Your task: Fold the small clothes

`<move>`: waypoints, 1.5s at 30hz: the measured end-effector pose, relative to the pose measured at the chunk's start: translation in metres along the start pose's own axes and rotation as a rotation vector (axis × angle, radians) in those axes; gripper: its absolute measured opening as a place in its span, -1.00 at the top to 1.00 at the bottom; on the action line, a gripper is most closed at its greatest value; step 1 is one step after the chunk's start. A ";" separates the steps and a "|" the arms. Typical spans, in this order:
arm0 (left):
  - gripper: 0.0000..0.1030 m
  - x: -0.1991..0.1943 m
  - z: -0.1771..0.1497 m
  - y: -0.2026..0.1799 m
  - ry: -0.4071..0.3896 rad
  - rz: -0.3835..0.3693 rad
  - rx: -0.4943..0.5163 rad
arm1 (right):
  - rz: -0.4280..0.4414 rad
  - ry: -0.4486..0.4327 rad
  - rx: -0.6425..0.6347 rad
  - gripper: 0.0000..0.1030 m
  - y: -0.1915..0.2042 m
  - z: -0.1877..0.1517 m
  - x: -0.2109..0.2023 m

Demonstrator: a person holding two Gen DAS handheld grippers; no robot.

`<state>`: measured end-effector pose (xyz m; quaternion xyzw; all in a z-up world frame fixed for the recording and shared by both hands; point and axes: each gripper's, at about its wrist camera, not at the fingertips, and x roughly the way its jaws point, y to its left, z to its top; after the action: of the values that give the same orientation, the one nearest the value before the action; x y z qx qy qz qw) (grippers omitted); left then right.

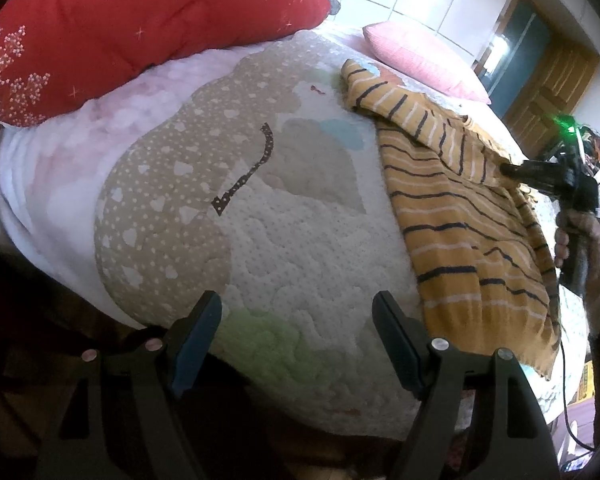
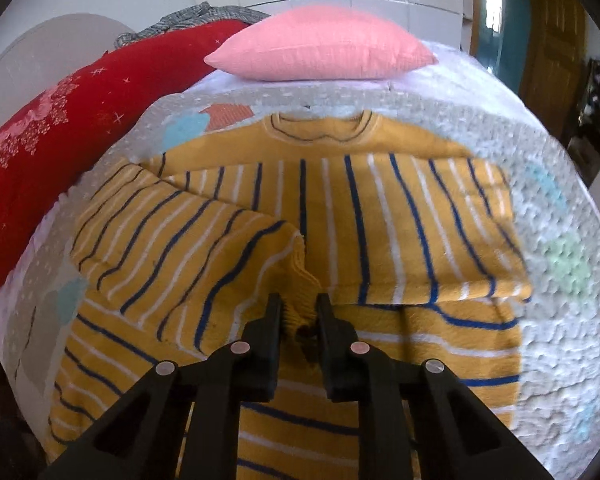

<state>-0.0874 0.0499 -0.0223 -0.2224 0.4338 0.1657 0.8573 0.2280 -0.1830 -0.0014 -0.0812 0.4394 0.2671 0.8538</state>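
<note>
Your right gripper point(image 2: 298, 312) has its jaws pinched narrow on the ribbed cuff of the sleeve point(image 2: 300, 276), which lies folded across the chest of the yellow striped sweater point(image 2: 380, 216) spread on the quilted bed cover point(image 2: 560, 320). The bite looks shallow, taking only the cuff's edge, so a quick lift could let the knit slip out, or drag the whole sweater and undo the fold. Your left gripper point(image 1: 298, 344) hangs wide open over bare cover beside the sweater's hem, holding nothing, so nothing pins the body down.
</note>
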 end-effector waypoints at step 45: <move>-0.54 0.006 -0.003 -0.084 0.016 -0.122 0.200 | -0.457 -0.015 0.024 -0.37 -0.152 -0.146 -0.182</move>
<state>-0.0457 -0.0217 -0.0088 -0.1629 0.4405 0.0674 0.8803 0.1192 -0.4358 0.0411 -0.1664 0.4063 0.0619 0.8963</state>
